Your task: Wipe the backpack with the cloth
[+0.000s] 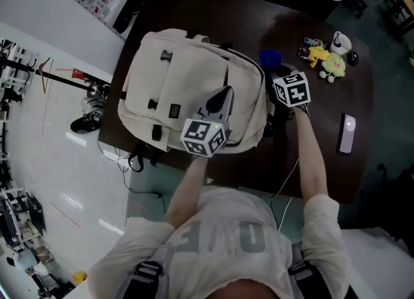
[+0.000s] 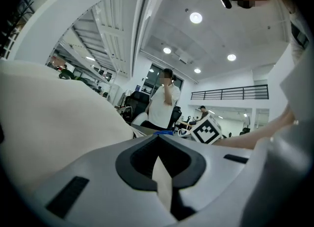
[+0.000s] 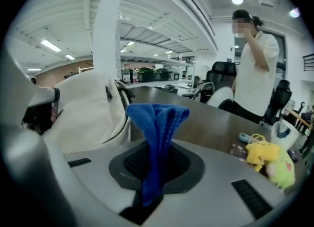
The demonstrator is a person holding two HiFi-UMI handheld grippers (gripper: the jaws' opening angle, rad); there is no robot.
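Left forearm (image 1: 187,181) out straight in front of me, left tongs (image 1: 224,94) lying nearly level on top of the backpack (image 1: 174,84), close by its dark zip line. In the left gripper view those tongs (image 2: 158,142) are fully closed, with a thin cream strip (image 2: 163,184) pinched between the pads, the same colour as the bag. Whether it is a strap or a fold of the fabric, I cannot tell.

Right forearm (image 1: 310,155) reaches further out, and the right tongs (image 1: 277,71) tip downward just off the bag's right flank. They are clamped on the blue cloth (image 1: 270,57). In the right gripper view the cloth (image 3: 158,118) stands up out of the closed right tongs (image 3: 156,145) in a bunched fold, nubby like terry, apart from the bag.

The backpack (image 3: 83,103) is soft matte cream canvas, rounded at the top, with black buckles and a small dark label. It lies flat on the dark wood surface (image 1: 259,162), filling the left end, its left side close to that edge.

Bare wood opens to the right of the bag. Beyond it a phone (image 1: 348,133) lies flat near the right edge, and a yellow plush toy (image 1: 323,53) sits among small toys at the far right corner.
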